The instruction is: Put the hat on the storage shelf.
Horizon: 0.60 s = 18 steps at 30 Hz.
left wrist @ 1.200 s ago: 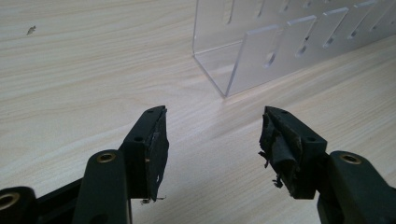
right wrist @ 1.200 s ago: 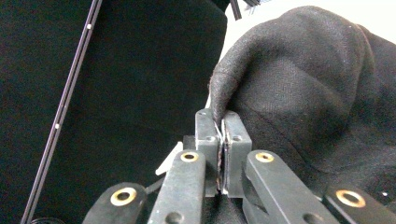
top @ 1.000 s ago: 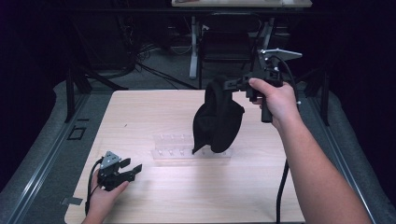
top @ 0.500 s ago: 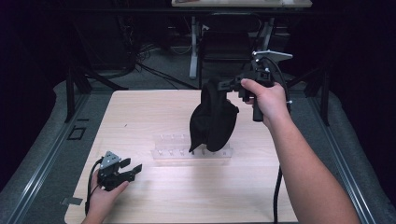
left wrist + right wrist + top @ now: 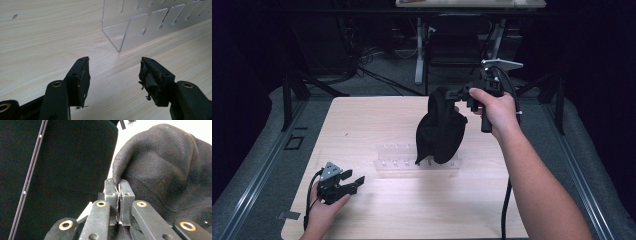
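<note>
— High view first: what is the right gripper (image 5: 459,93) doing?

— The person's right hand (image 5: 497,107) holds it up above the far right part of the wooden table (image 5: 362,125). Its jaws are clamped on the top edge of a black cloth (image 5: 439,130), which hangs down from them in a loose bundle.

— Does the cloth reach the table?

— Its lower end hangs over the right part of a clear acrylic rack (image 5: 412,160) that stands near the middle of the table. Whether it touches the rack, I cannot tell from above.

— And the right gripper view?

— It agrees. The two black jaws are pressed together with a fold of the cloth (image 5: 165,172) pinched between them, and the fabric bulges up and to the right of them. A dark surface takes the left half of that view.

— The left gripper (image 5: 354,182)?

— It lies low at the near left corner of the table, in the person's left hand (image 5: 324,210), pointing toward the rack but well apart from it. A grey three-cornered plate sits on top of it.

— Jaws?

— Spread wide, nothing between them. The left gripper view shows bare wood between the two worn pads (image 5: 83,75), with frayed bits on the right one, and the end of the rack (image 5: 140,27) with its row of slotted clear dividers just ahead.
</note>
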Tool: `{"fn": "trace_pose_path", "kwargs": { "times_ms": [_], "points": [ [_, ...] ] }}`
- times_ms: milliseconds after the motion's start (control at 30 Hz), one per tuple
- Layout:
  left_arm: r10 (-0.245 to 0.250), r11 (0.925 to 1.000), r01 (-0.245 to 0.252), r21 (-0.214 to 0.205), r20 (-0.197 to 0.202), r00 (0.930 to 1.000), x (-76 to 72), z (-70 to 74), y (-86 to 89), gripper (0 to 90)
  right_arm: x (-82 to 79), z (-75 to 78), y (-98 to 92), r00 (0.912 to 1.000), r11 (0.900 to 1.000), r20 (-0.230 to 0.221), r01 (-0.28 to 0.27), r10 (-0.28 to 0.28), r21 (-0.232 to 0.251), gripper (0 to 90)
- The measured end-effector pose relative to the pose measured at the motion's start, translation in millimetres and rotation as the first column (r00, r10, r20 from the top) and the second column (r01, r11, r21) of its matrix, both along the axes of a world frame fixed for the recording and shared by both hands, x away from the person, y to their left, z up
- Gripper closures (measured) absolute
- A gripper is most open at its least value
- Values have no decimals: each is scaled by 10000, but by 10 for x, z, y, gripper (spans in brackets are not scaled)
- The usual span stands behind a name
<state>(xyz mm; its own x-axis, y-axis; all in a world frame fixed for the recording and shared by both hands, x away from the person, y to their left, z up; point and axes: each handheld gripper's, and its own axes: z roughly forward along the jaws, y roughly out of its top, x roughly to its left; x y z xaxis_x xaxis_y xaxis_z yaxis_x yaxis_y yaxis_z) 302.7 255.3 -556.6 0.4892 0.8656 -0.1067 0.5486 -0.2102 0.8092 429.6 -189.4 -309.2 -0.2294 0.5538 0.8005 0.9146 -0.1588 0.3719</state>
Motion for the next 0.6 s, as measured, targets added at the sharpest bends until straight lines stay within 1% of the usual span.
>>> {"fn": "trace_pose_path", "kwargs": {
  "times_ms": [67, 133, 167, 200, 233, 300, 433, 467, 567, 600],
  "points": [
    [-73, 9999, 73, 73, 61, 10000, -2, 4, -11, 416, -10, 2, 20, 10000, 10000, 2, -22, 22, 25, 878],
    [-78, 10000, 78, 58, 55, 10000, -4, 6, -17, 416, -16, 0, 35, 10000, 10000, 6, -59, 59, 59, 877],
    [-87, 9999, 87, 91, 54, 9999, -7, 10, -21, 416, -20, -7, 49, 9999, 9998, 15, -160, 160, 135, 877],
    [-134, 9999, 134, 83, 27, 9999, -8, 14, -27, 416, -29, -27, 86, 9996, 9991, 12, -268, 268, 318, 875],
    [-134, 9999, 134, 83, 27, 9999, -8, 14, -27, 419, -29, -27, 86, 9996, 9991, 12, -268, 268, 318, 875],
    [-142, 9999, 141, 65, 91, 9999, -8, 16, -29, 421, -33, -49, 124, 9995, 9981, -9, -328, 329, 513, 874],
    [-140, 9999, 140, 25, 60, 9999, -10, 36, -16, 429, -37, -89, 183, 9989, 9949, -44, -464, 470, 901, 870],
    [-140, 9999, 140, 25, 60, 9999, -10, 36, -16, 429, -36, -91, 191, 9988, 9947, -29, -486, 490, 903, 870],
    [-117, 9997, 121, -220, 141, 9998, -11, 50, -28, 435, -32, -94, 210, 9992, 9947, -11, -406, 409, 945, 870],
    [-165, 9997, 168, -198, 153, 9997, -13, 70, -39, 439, -21, -100, 217, 9991, 9942, -31, -417, 422, 988, 868]
  ]
}}
